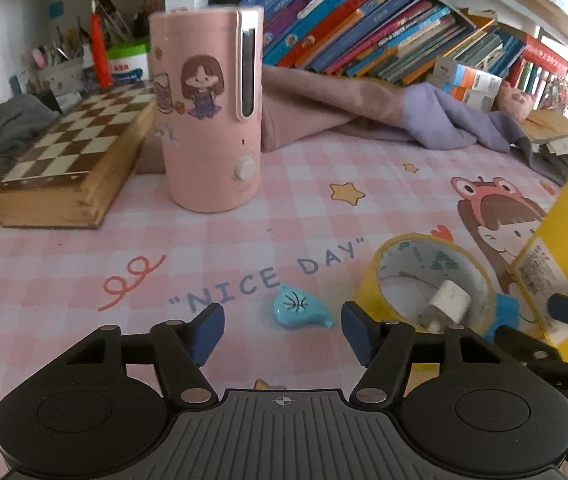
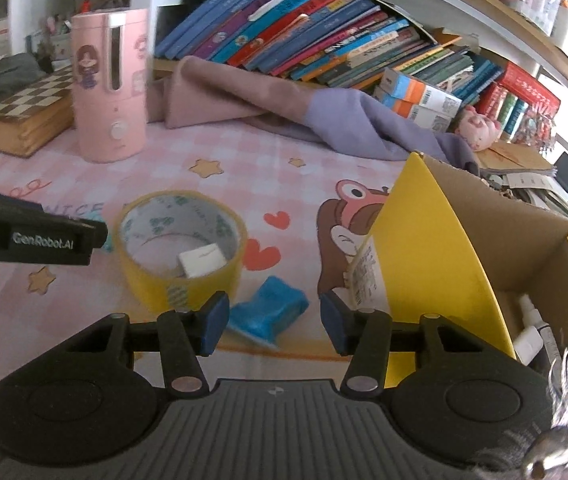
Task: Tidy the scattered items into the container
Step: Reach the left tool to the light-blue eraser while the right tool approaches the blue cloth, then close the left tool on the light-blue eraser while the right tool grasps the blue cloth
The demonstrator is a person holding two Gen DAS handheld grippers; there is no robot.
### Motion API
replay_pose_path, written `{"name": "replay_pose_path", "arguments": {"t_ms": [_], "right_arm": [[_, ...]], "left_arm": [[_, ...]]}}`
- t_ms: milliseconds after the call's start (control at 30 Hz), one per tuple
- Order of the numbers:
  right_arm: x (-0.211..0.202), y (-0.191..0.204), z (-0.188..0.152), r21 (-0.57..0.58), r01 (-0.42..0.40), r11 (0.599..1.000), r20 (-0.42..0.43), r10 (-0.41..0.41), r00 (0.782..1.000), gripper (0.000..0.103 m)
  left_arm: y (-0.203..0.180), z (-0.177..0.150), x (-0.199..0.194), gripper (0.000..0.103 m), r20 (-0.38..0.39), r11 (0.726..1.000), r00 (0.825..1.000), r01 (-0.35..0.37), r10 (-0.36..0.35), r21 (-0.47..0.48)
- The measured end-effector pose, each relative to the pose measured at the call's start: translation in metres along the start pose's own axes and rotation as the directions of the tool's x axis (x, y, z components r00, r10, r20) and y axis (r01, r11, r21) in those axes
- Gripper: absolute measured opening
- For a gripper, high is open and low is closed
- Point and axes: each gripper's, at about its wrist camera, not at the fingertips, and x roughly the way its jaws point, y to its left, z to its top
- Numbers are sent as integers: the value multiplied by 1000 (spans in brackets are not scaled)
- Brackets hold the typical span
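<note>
My left gripper (image 1: 283,326) is open and empty, with a small blue teardrop-shaped piece (image 1: 299,309) lying on the mat between its fingertips. A yellow tape roll (image 1: 431,280) lies flat to its right, with a white charger plug (image 1: 445,304) inside. My right gripper (image 2: 274,320) is open and empty, with a blue wrapped packet (image 2: 270,312) between its fingertips. The tape roll (image 2: 182,248) and the plug (image 2: 200,260) sit just left of it. The yellow cardboard box (image 2: 435,248) stands to the right, with white items (image 2: 529,332) inside.
A tall pink humidifier (image 1: 212,112) and a wooden chessboard box (image 1: 72,160) stand at the back left. Purple and pink cloth (image 1: 403,116) lies along the back under a shelf of books (image 1: 363,28). The pink checked mat (image 1: 124,248) covers the desk.
</note>
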Motion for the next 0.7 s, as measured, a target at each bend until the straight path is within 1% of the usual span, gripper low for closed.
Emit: {"name": "replay_pose_path", "arguments": {"t_ms": [67,200,333,400,533,700], "right_arm": [[6,0,3,11,9,1000,-3,-9,1000,48],[18,1,5,20,16,1000,-24,-15,1000,48],[30,-2,5,57,0,998,-73,4,997,48],[35,-4,4,87,-9,996,-95,17,995,48],[36,-7,4,113,-16,993,-95,27,995,48],[38,-10,4,126,-35,991,-93,47,995,45]], "left_arm": [[-1,3,9,59,-11,1000,1000,2,-2,-6],[-4,4,16,48,-16,1000,1000,7,-7,19],[-6,0,13,37,-6,998,1000,1,-1,55],[-4,1,13,34,-3,999,1000,4,-4,53],[-1,6,16,34,-9,999,1000,8,-8,41],[-4,10,22,34,-2,997,1000,3,-3,82]]}}
